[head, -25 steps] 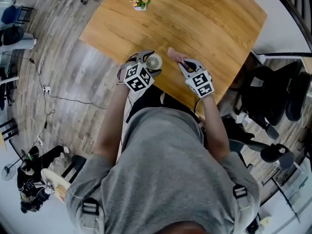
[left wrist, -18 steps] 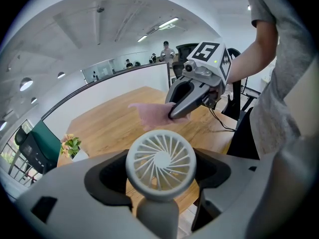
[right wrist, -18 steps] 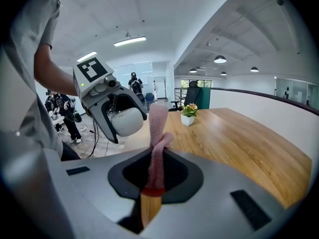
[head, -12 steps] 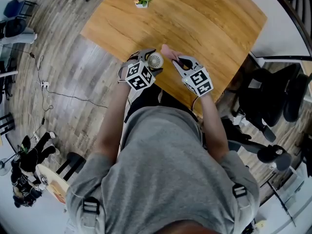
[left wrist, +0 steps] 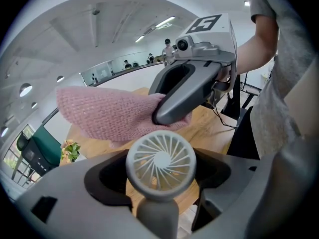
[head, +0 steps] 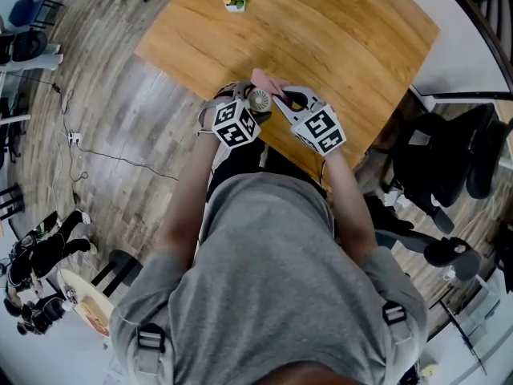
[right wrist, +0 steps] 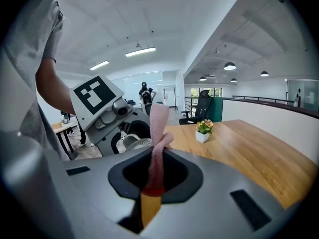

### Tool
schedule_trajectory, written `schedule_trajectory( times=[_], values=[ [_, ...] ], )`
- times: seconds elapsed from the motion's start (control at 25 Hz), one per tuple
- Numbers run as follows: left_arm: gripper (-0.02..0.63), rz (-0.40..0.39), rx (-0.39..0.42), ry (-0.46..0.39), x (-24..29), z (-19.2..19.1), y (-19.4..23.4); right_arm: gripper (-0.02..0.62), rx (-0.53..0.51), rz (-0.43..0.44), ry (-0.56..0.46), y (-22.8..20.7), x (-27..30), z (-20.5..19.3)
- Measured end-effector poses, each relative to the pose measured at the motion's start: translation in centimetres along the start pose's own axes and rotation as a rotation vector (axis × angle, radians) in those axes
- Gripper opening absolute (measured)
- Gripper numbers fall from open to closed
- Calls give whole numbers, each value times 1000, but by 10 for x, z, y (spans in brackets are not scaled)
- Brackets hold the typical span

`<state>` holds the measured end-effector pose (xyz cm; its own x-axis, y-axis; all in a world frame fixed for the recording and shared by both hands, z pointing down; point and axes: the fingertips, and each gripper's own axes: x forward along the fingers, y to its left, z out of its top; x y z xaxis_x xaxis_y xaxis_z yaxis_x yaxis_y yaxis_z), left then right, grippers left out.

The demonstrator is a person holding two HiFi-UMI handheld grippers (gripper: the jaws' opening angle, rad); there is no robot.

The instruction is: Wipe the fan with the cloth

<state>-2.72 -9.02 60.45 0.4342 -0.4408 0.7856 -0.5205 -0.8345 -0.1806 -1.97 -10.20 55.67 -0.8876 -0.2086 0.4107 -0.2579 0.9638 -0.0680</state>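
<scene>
Left gripper view has the fan (left wrist: 160,159) dead centre, with your left gripper (left wrist: 159,180) clamped on its stem, up over the table's (right wrist: 249,143) near edge. Your right gripper (right wrist: 152,178) is pinched nearly shut on the pink cloth (left wrist: 107,116), just behind the grille. Push too hard and the fan could twist loose and drop past that edge, or the knit could snag the grille.
</scene>
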Motion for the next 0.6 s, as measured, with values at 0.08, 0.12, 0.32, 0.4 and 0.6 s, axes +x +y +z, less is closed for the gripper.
schedule_trajectory(
  times=[0.08,0.12,0.32,0.4,0.6],
  values=[
    [390,1,2,3,0,0,0,38,-11,4,-2,4,2,6],
    [390,1,5,6,0,0,0,37,-17,1,-3,6,2,9],
    [390,-7,13,3,1,5,-2,37,-31,15,-12,19,4,20],
    [390,-12,23,5,5,8,-5,37,-51,31,9,27,7,19],
    [390,-14,36,10,10,14,-8,37,-56,39,32,28,6,15]
  ],
)
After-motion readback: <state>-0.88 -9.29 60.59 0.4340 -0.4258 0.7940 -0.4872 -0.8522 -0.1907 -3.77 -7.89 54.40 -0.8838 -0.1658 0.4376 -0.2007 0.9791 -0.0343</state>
